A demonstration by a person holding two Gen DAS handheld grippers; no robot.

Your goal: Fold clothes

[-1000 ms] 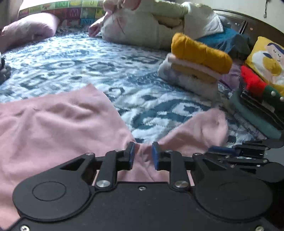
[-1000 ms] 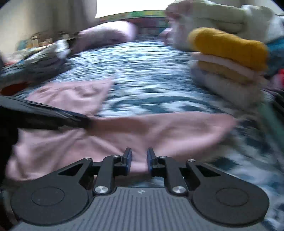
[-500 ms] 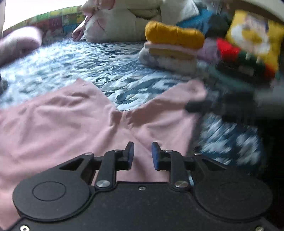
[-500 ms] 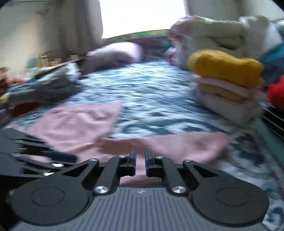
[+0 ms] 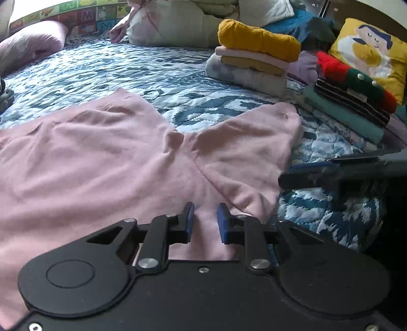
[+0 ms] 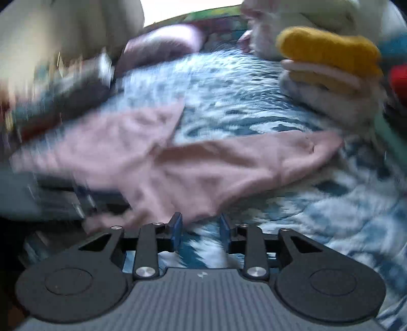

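Observation:
A pink sweater (image 5: pixel 101 163) lies spread on the blue-and-white quilt (image 5: pixel 157 73), its sleeve (image 5: pixel 254 142) stretched out to the right. My left gripper (image 5: pixel 204 224) hovers over the sweater's near part. Its jaws stand a narrow gap apart, and the cloth lies flat below them, not pinched. My right gripper (image 6: pixel 201 229) is at the sleeve's near edge and its jaws are opening. Only quilt shows between its pads, and pink cloth (image 6: pixel 203 173) lies just beside the left pad (image 6: pixel 176 229). In the left wrist view the right gripper (image 5: pixel 287 174) is a dark blur beside the sleeve.
A stack of folded clothes topped by a yellow knit (image 5: pixel 254 43) sits at the back right. A second stack with a red-and-green piece (image 5: pixel 351 84) stands beside a yellow cushion (image 5: pixel 368 53). Bedding (image 5: pixel 178 23) and a pink pillow (image 5: pixel 30 45) line the far edge.
My right gripper's jaws have gone from shut to apart, and the sleeve now lies on the quilt. My left gripper has drawn back over the sweater, so the armpit sits farther ahead of it.

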